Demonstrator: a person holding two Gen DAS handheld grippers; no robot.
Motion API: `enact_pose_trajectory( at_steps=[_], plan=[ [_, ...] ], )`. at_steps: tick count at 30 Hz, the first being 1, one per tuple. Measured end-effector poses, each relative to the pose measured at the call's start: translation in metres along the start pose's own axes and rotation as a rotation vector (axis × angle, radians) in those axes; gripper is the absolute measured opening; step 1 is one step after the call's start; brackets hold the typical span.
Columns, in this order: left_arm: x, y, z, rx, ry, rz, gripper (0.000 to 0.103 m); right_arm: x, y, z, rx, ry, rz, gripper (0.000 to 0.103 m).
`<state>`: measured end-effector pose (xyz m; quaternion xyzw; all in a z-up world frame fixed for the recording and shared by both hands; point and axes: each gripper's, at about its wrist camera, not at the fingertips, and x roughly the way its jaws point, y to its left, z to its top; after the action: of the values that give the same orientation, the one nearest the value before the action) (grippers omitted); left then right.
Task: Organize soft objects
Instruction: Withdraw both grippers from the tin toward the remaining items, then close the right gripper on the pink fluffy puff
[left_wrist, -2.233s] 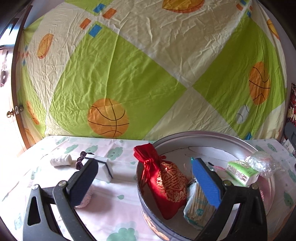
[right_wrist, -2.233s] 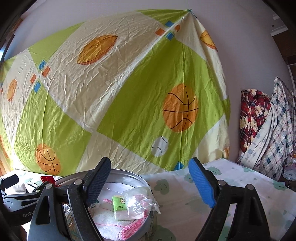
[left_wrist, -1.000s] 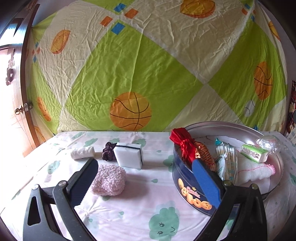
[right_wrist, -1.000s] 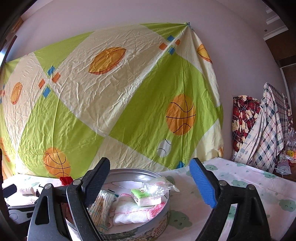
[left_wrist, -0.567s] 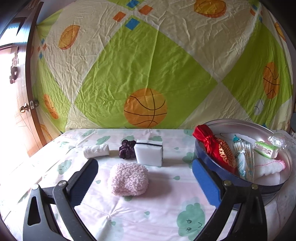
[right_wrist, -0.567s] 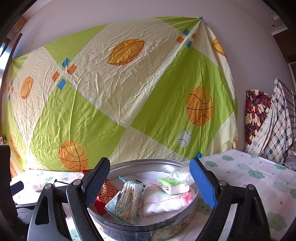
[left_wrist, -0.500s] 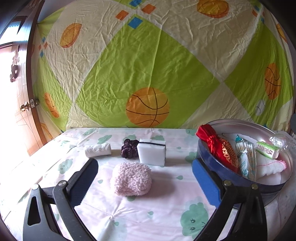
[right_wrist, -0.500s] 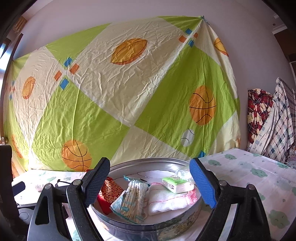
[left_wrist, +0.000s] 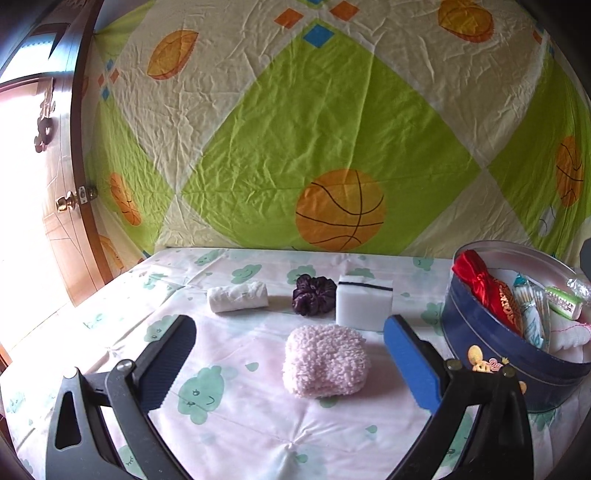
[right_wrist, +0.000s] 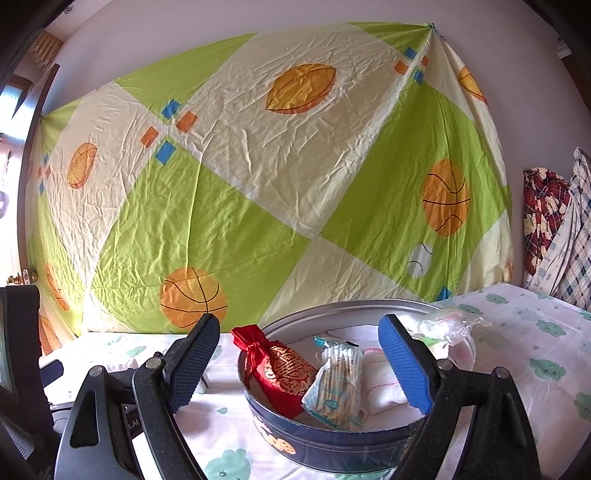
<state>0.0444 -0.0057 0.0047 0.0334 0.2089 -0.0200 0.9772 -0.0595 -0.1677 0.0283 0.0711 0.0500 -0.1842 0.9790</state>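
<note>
Fluffy pink cloth (left_wrist: 325, 360) lies on the table between the wide-open, empty left gripper (left_wrist: 288, 363) fingers — light, squashy, best pinched across its middle. At three o'clock sits the tin (left_wrist: 498, 354); the right gripper (right_wrist: 299, 363), also agape and empty, hovers there.

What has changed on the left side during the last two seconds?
The left hand-held gripper pulled back from the tin and swung left; it now frames the pink fluffy cloth, open. The red pouch stayed in the tin; the sponge and scrunchie did not move.
</note>
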Motion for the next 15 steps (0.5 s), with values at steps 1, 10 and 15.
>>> enact_pose_trajectory(
  at_steps=[1,10,15],
  plan=[
    [0.001,0.003,0.0,-0.003,0.002,0.004,0.103,0.001,0.003,0.0,0.0,0.002,0.005,0.089],
    [0.011,0.027,0.001,-0.016,0.009,0.033,0.103,0.004,0.028,-0.004,-0.011,0.016,0.039,0.089],
    [0.018,0.045,0.002,-0.029,0.018,0.057,0.103,0.007,0.039,-0.006,-0.013,0.032,0.05,0.089]
  ],
)
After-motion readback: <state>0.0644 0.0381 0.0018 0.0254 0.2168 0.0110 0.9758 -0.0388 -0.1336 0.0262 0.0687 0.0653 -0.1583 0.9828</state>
